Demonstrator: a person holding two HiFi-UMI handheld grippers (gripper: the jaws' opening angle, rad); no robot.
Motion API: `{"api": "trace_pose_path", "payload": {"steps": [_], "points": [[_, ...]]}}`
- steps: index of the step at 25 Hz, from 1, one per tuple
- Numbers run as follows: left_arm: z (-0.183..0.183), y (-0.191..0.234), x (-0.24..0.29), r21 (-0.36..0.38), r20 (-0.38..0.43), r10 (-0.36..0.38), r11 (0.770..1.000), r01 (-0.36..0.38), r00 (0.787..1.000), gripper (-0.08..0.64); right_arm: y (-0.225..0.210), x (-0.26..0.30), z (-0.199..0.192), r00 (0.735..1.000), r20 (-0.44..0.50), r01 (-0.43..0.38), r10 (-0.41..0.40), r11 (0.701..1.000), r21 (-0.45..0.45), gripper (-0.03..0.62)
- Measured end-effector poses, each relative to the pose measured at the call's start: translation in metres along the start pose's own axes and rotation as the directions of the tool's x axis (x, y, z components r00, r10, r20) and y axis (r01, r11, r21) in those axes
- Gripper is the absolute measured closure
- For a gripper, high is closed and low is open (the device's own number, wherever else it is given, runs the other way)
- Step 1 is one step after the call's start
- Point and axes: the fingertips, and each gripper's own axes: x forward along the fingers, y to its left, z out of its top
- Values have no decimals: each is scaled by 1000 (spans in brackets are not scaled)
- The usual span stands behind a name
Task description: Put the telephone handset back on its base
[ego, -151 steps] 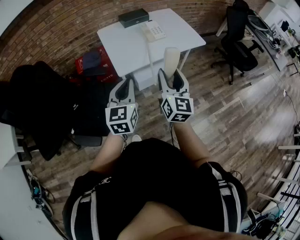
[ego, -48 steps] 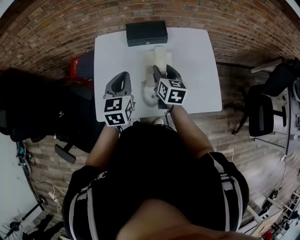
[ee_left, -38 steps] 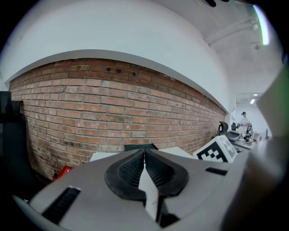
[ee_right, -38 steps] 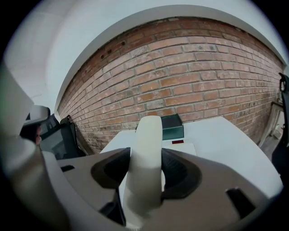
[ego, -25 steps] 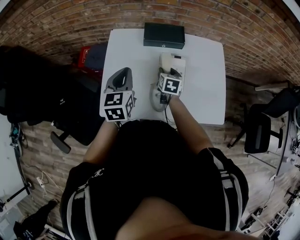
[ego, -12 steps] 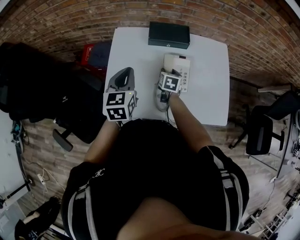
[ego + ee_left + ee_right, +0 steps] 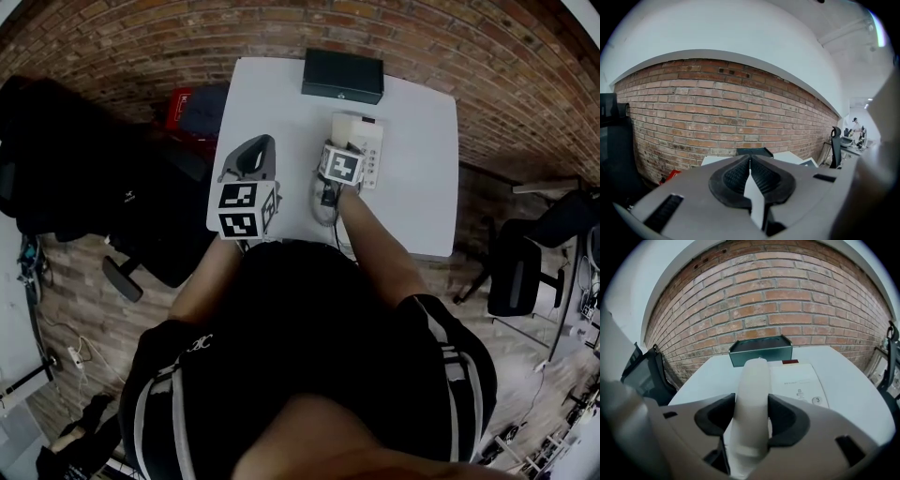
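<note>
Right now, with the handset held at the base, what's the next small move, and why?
Probably lower it straight down without opening the fingers. The right gripper is shut on the handset, which lies lengthwise along the left side of the base on the table; whether it is seated yet I cannot tell.

The head view looks steeply down from overhead and takes in the whole white table (image 7: 272, 103), with the brick wall (image 7: 141, 37) along its top edge. The left gripper view sits low and faces that wall level, catching only the table's far part. The right gripper view looks from close over the table toward the wall, sharing the dark box (image 7: 343, 76) and telephone base (image 7: 366, 141) with the head view.
</note>
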Motion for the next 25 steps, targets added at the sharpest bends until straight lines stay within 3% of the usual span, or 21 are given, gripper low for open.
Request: {"api": "trace_pose_path", "payload": {"steps": [5,10,11,12,13,14,18,25], "points": [[-1,-7,0,-2,8,-27,1000,27,1000,552,8,-17,20,989,130,-74,71,997,19,337],[2,-16,4,-1,21,-56,998,56,998,552,13,-63,61,948,279,-170,150,984,48,340],[3,-16,5,-1,26,-61,998,61,998,552,11,-78,74,935,324,-167,143,985,48,349],[5,-17,5,0,31,-65,998,65,997,552,9,-94,87,920,371,-153,129,988,34,433],[7,-17,6,0,36,-69,998,69,997,552,9,-113,100,899,422,-132,118,991,4,522],[9,-18,7,0,40,-74,997,74,996,552,10,-134,114,869,481,-113,118,993,-38,556],[19,-24,7,-3,62,-104,995,104,993,552,21,-220,158,720,680,-9,137,982,-189,592],[53,-50,2,37,136,-176,984,173,975,552,4,-297,176,603,792,38,94,989,-146,594]]}}
